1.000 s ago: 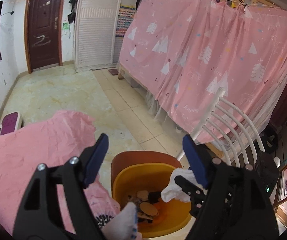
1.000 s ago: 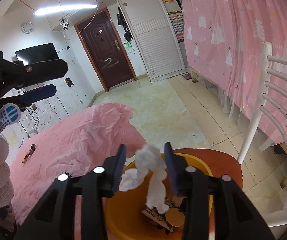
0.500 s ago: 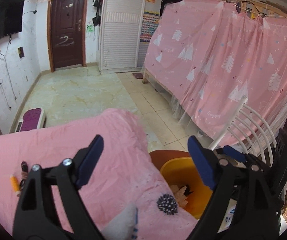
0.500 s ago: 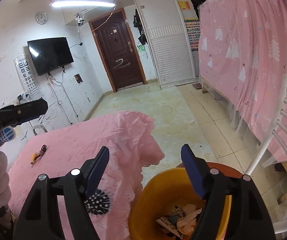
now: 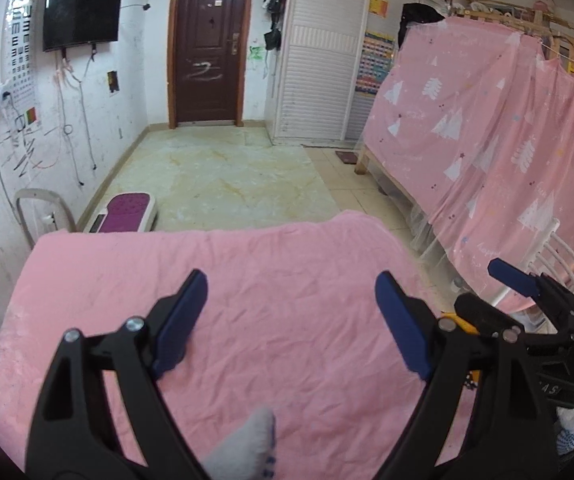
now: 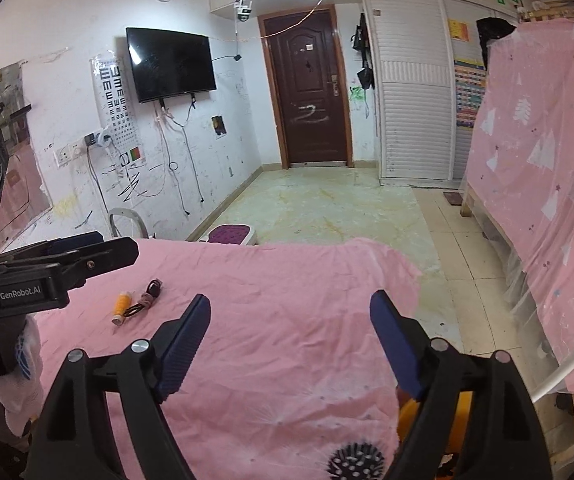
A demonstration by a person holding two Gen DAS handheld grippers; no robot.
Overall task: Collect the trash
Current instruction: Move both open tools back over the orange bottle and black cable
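Note:
My left gripper [image 5: 291,320] is open and empty above the pink tablecloth [image 5: 267,280]. My right gripper [image 6: 291,344] is open and empty over the same cloth [image 6: 287,280]. A small orange bottle [image 6: 121,306] and a dark hair tie or clip [image 6: 147,296] lie on the cloth at the left in the right wrist view. The yellow trash bin [image 6: 457,412] shows only as a sliver behind my right finger; in the left wrist view its rim [image 5: 461,320] peeks out at the right. The left gripper's body [image 6: 47,272] shows at the left of the right wrist view.
A white chair [image 5: 559,248] stands by the bin at the right. A pink curtain [image 5: 487,120] hangs along the right side. A purple scale [image 5: 127,212] and a white frame [image 5: 43,208] sit on the floor beyond the table. A TV [image 6: 171,64] hangs on the wall.
The right gripper opened and dropped the white tissue into the yellow bin. Both grippers then swung left, from over the bin to over the pink cloth.

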